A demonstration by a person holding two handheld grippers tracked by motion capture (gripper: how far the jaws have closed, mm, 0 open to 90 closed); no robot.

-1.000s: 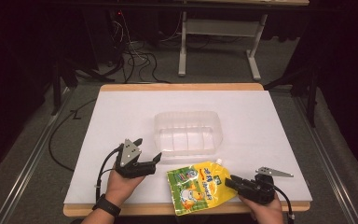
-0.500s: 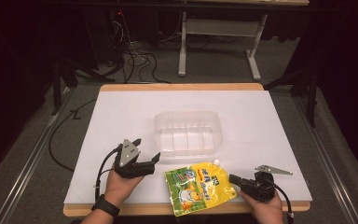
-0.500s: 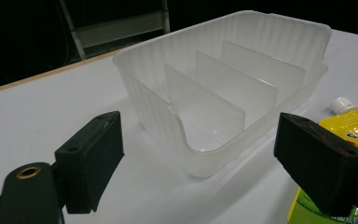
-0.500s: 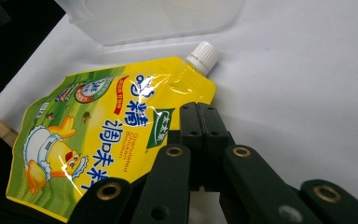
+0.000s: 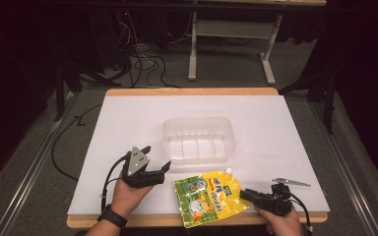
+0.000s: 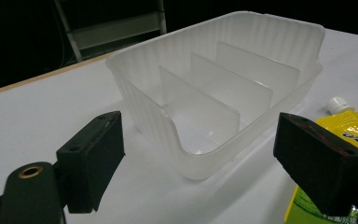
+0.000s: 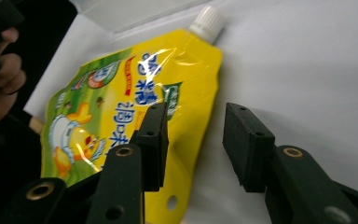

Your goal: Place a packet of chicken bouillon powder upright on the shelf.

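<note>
A yellow and green spout pouch with a white cap lies flat near the table's front edge. A clear plastic bin with dividers stands just behind it at mid-table. My right gripper is low at the pouch's right edge. In the right gripper view it is open, its left jaw over the pouch and its right jaw over bare white surface. My left gripper rests open left of the pouch. In the left gripper view it faces the bin, with the pouch at the right.
A white mat covers the wooden table. Behind the table are a desk frame and cables on the floor. The other hand appears at the left of the right gripper view.
My right gripper has shifted a little along the pouch's right edge, and the pouch has turned slightly. The left gripper has stayed where it was.
</note>
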